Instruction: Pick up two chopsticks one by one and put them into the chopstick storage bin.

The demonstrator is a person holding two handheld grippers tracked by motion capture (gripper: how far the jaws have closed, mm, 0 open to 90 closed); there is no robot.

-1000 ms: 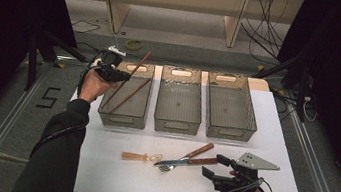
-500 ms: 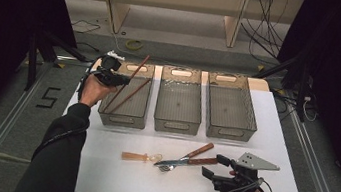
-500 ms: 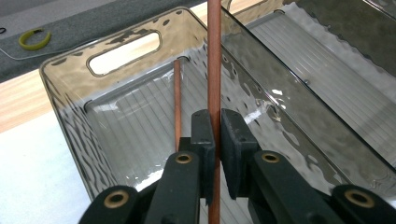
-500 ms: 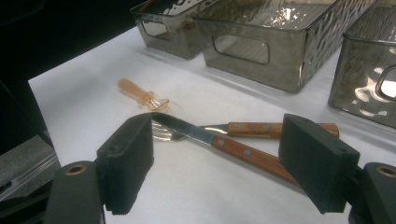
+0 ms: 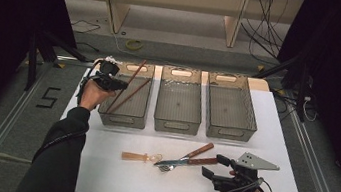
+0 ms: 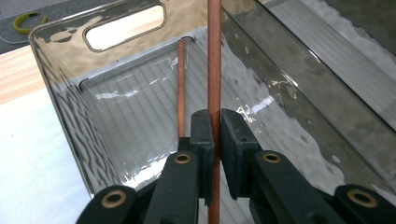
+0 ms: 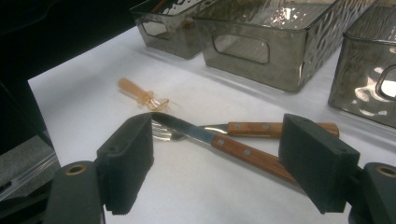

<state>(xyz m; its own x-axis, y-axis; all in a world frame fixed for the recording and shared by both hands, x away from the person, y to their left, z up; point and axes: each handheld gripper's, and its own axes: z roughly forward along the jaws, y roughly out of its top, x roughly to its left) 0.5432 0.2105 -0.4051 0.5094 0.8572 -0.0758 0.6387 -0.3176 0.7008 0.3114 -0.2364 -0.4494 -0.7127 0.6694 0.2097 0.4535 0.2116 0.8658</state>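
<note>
Up at the far left of the table (image 5: pixel 111 178), the left hand-held gripper (image 5: pixel 120 85) hangs over the leftmost of three clear bins (image 5: pixel 122 118), its jaws pinching one brown chopstick (image 6: pixel 214 60). In the left gripper view that chopstick runs straight up between the two black pads, which press on it from both sides, and it passes over the bin's far wall. A second chopstick (image 6: pixel 181 88) lies just beside it inside the bin, its far end up near the wall with the handle cut-out. From the high view both sticks slant across the bin, their upper ends pointing toward its far right corner, and one reaches past the rim.

Near the front right edge of the table, the right hand-held gripper (image 5: pixel 213 165) rests with its jaws spread wide, nothing between the pads. In the right gripper view a wooden-handled knife (image 7: pixel 224 142) lies on the table just ahead of the open jaws, and a wooden-handled fork (image 7: pixel 261 127) lies behind it, the two crossing near their metal ends. A small amber spoon (image 7: pixel 140 95) sits a little farther off to the left, apart from both. The middle bin (image 5: pixel 179 105) and the right bin (image 5: pixel 229 109) stand side by side behind the cutlery.
</note>
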